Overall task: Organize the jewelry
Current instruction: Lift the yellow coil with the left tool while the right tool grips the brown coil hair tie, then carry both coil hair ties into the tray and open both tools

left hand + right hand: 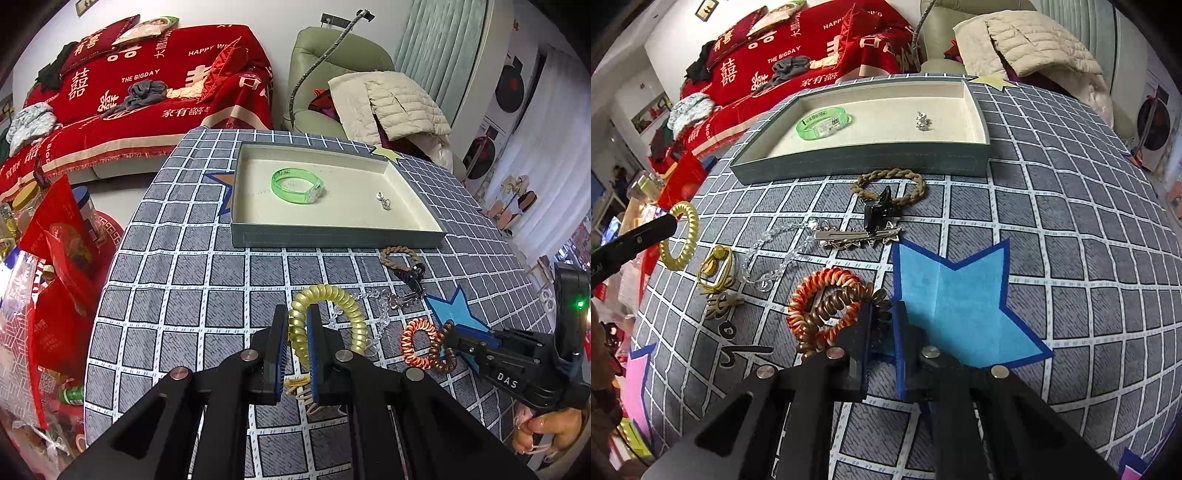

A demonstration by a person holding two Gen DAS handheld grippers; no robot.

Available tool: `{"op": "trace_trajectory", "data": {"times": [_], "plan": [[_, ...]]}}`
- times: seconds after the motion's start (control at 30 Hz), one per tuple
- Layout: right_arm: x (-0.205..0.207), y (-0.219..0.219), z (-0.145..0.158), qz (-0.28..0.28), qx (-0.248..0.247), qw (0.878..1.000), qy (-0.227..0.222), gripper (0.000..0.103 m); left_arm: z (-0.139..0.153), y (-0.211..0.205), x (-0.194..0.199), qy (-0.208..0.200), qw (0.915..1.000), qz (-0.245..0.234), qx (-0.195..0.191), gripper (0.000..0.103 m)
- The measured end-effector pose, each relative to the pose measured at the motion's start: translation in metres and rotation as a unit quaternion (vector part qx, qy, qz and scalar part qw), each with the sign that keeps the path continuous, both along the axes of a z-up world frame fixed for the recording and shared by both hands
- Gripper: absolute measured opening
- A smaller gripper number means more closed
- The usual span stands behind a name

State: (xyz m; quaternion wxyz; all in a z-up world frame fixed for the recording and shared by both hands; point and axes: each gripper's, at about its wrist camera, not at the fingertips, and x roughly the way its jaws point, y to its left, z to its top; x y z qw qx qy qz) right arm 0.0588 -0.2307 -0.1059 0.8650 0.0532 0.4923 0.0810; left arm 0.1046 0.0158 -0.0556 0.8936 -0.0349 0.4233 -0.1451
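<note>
Both jaws clamp: left gripper point(298, 345) on yellow coil point(332, 317), right gripper point(881, 345) on brown coil point(846, 314).

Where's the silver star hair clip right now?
In the right wrist view, the silver star hair clip lies on the tablecloth, centre frame, just below the black claw clip and above the blue star patch.

You're working in a home living room. Behind your table with its grey checked cloth point(177, 266) stands a sofa draped in a red wedding throw point(147, 92) printed with "HAPPY" and "THE BIGDAY". Beside it a green armchair point(332, 59) holds a cream puffer jacket point(399, 103), with curtains point(439, 48) behind.
</note>
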Motion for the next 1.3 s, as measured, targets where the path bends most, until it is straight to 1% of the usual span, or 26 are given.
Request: {"op": "trace_trajectory", "data": {"times": [0.17,0.33,0.43,0.53,0.63,0.73,0.8,0.9,0.97,1.07,1.17,1.3], "plan": [[-0.003,-0.009,0.015,-0.013,0.022,1.000,-0.017,0.011,0.002,0.001,0.001,-0.001,1.0000,0.002,-0.003,0.031],[0.006,-0.016,0.045,-0.018,0.046,0.998,-0.044,0.011,0.011,0.002,0.011,-0.011,0.9999,0.005,-0.007,0.031],[0.020,-0.021,0.064,-0.017,0.054,0.997,-0.057,0.011,0.020,0.003,0.022,-0.016,0.9997,0.005,-0.015,0.031],[0.038,-0.025,0.081,-0.020,0.053,0.996,-0.071,0.011,0.035,0.001,0.045,-0.025,0.9994,0.007,-0.021,0.031],[0.060,-0.031,0.098,-0.025,0.059,0.995,-0.083,0.011,0.049,-0.003,0.068,-0.035,0.9992,0.008,-0.018,0.031],[0.084,-0.035,0.110,-0.033,0.065,0.994,-0.087,0.011,0.060,-0.007,0.089,-0.046,0.9988,0.011,-0.010,0.031],[0.101,-0.037,0.113,-0.037,0.067,0.993,-0.086,0.011,0.066,-0.013,0.106,-0.054,0.9985,0.011,0.003,0.031],[0.127,-0.038,0.114,-0.044,0.066,0.994,-0.080,0.011,0.069,-0.019,0.133,-0.053,0.9985,0.010,0.010,0.031],[0.141,-0.038,0.110,-0.048,0.065,0.994,-0.074,0.011,0.066,-0.022,0.147,-0.043,0.9990,0.008,0.009,0.031],[0.160,-0.036,0.097,-0.052,0.063,0.995,-0.060,0.011,0.048,-0.026,0.167,-0.013,0.9999,0.005,0.009,0.031],[0.175,-0.032,0.076,-0.051,0.062,0.996,-0.038,0.011,0.026,-0.031,0.172,0.009,0.9999,-0.001,0.014,0.031],[0.189,-0.031,0.049,-0.055,0.062,0.996,-0.016,0.011,-0.005,-0.038,0.180,0.038,0.9987,-0.007,0.032,0.031]]}}
